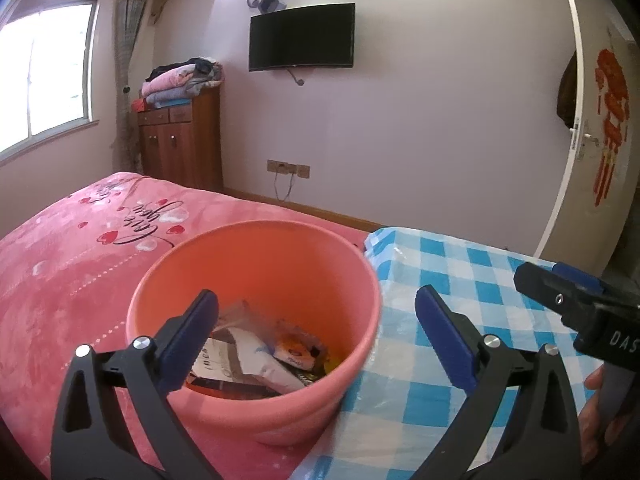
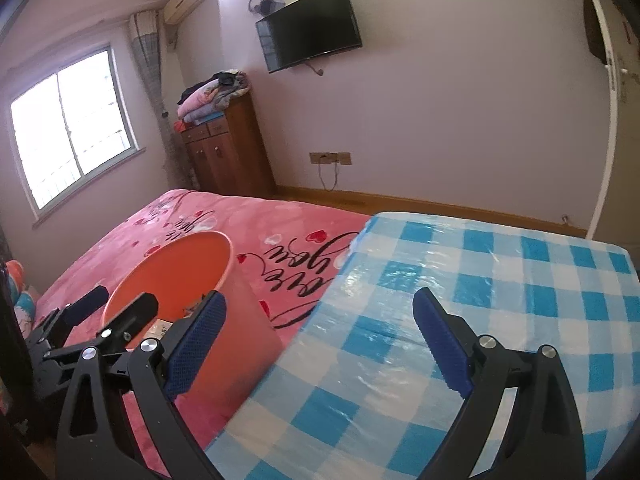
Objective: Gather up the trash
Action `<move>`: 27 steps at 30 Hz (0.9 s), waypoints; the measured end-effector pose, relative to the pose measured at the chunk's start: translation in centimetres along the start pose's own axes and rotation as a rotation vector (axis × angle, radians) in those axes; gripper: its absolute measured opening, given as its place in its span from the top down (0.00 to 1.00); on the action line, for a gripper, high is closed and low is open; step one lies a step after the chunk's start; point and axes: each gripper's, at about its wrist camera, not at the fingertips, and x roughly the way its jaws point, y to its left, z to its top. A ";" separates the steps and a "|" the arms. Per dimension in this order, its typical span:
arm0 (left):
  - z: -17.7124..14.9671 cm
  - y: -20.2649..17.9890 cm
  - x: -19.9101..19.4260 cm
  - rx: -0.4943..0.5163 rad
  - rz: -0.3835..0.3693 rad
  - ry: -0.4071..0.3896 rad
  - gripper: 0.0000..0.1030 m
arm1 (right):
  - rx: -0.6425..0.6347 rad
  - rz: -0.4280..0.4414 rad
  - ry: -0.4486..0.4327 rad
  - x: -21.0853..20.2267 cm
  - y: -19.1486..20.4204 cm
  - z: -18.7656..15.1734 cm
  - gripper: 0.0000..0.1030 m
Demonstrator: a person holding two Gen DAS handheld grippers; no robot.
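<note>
Left wrist view. My left gripper [image 1: 316,336] hangs over the bin [image 1: 256,320], jaws spread wide and holding nothing. The orange bin stands on the pink bed [image 1: 72,264], touching the edge of the blue-checked desk [image 1: 472,280]. Trash [image 1: 260,356], a heap of wrappers and packets, lies in the bottom of the bin; I see none on the desk here. My right gripper [image 1: 576,304] enters from the right edge above the desk; from this angle I cannot tell how its jaws stand. Risks, as I judge them: the bin rests on soft bedding, so a downward nudge from the left fingers [image 1: 192,336] on the rim could tip it and spill the trash onto the bed; the two grippers are near each other, and a careless swing of either could knock them together

Right wrist view. The right gripper [image 2: 320,344] hovers over the desk [image 2: 500,280], jaws spread and empty. The plastic cover is glossy and wrinkled, and no trash shows on the part I can see, so the collecting looks nearly or wholly done, though the fisheye hides the desk's near edge. The bin [image 2: 224,312] stands at lower left on the bed [image 2: 192,224], partly behind the right gripper's left finger, with the left gripper [image 2: 116,312] over its mouth. Risks: a low sweep could snag the loose cover and drag it, and a leftward reach toward the bin would cross the left gripper's path
</note>
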 end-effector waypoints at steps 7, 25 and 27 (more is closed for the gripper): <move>-0.3 -1.9 -0.9 0.018 -0.049 -0.004 0.04 | 0.031 -0.044 -0.019 -2.0 -2.3 -1.2 0.08; -2.6 -8.7 -2.1 0.080 -0.167 0.002 0.04 | 0.099 -0.160 -0.082 -7.2 -8.4 -4.7 0.05; -2.9 -9.6 -2.1 0.092 -0.178 0.000 0.04 | 0.103 -0.174 -0.084 -7.6 -9.0 -5.1 0.05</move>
